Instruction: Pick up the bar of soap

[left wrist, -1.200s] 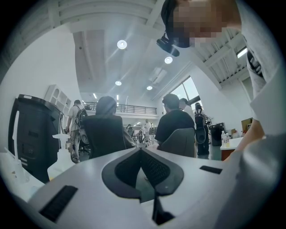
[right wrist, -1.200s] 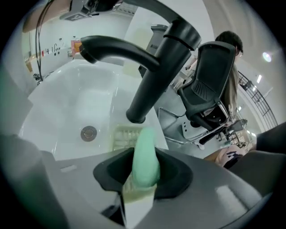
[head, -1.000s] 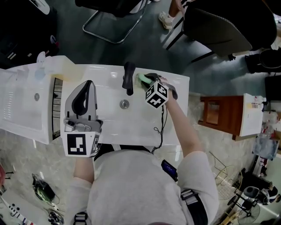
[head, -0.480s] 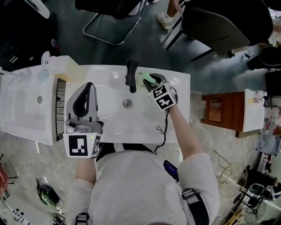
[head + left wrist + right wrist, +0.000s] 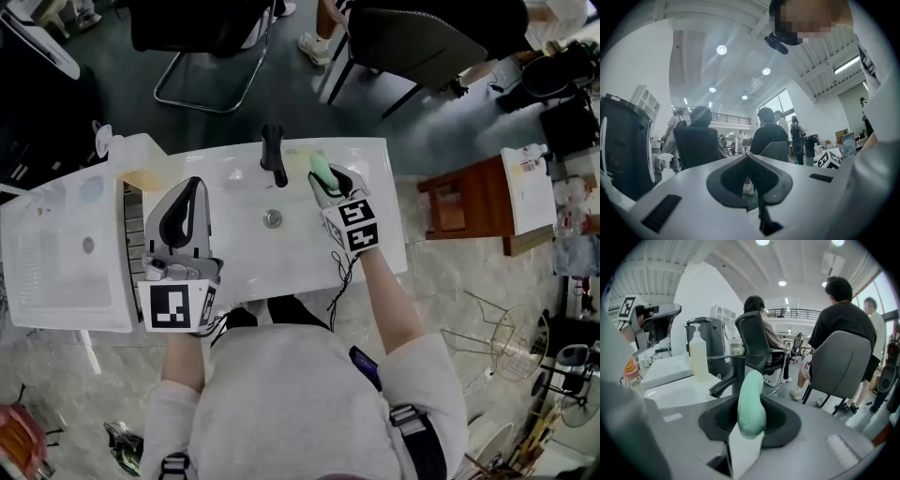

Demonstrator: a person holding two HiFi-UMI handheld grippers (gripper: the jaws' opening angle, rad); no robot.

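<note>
Right claw (image 5: 747, 427) is clamped on the pale green, rounded bar of soap (image 5: 751, 394), held edge-on above the white washbasin table (image 5: 234, 258), beside the black tap (image 5: 273, 155).

Risk: the pads catch only the bar's lower end, so slick soap may squirt out.

Left claw (image 5: 757, 187) is closed and empty.

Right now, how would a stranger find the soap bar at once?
Find the white washbasin, then the black tap at its far edge. Just right of it, the right gripper holds a pale green oval soap bar between its fingers: the only green thing there.
</note>
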